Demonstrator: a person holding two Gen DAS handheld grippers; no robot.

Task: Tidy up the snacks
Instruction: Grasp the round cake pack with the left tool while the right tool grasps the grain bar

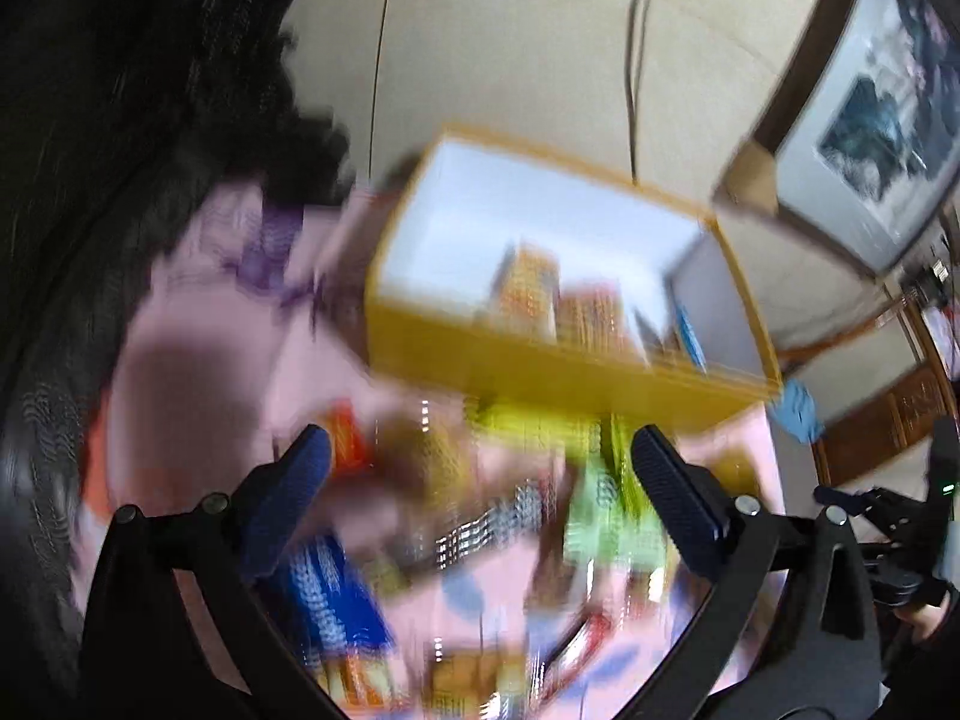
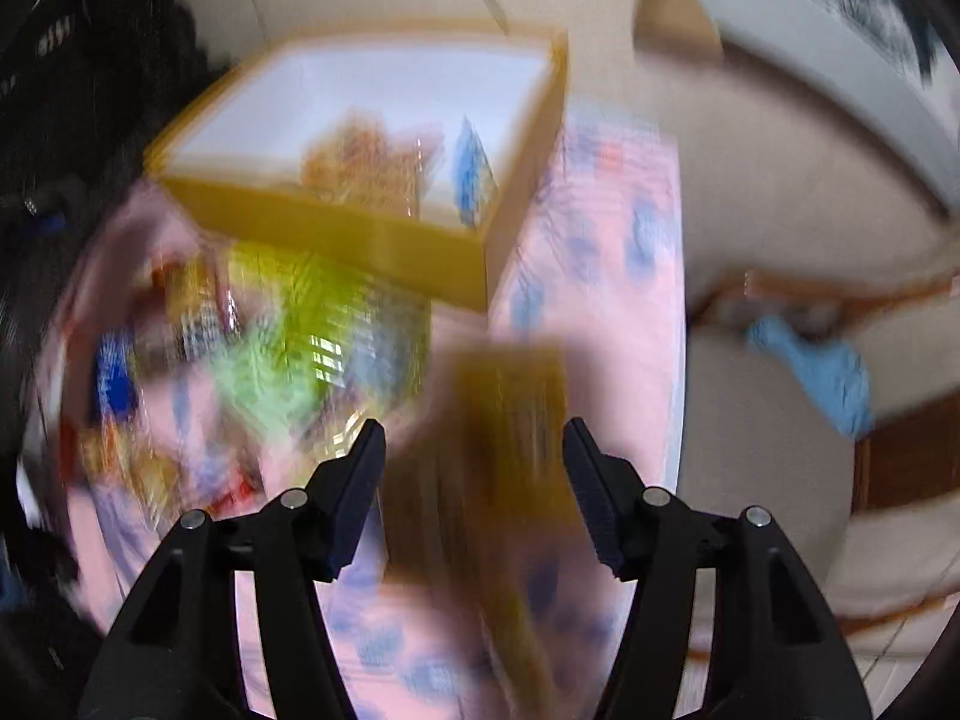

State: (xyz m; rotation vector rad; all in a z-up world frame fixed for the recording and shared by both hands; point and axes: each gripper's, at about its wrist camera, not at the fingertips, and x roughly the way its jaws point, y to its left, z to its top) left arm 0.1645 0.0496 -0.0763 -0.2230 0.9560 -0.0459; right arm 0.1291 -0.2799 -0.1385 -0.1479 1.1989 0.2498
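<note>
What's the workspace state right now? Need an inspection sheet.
Surface: pink patterned cloth, blurred.
Job's things: yellow box open, a few packets inside; loose snack packets piled in front of it.
Clutter: blue rag off the cloth.
Grippers: left gripper open, empty; right gripper open, brown packet between its fingers, grip unclear.
Cables: one cord down the wall.
Surroundings: framed picture, beige wall.

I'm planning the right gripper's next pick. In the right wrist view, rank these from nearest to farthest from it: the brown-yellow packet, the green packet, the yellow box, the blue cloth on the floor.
1. Brown-yellow packet: just ahead, between the open jaws of the right gripper.
2. Green packet: ahead-left on the pink cloth.
3. Yellow box: behind the packets, upper left.
4. Blue cloth: on the floor, off to the right.

Heavy blur; 2 and 3 are close.
</note>
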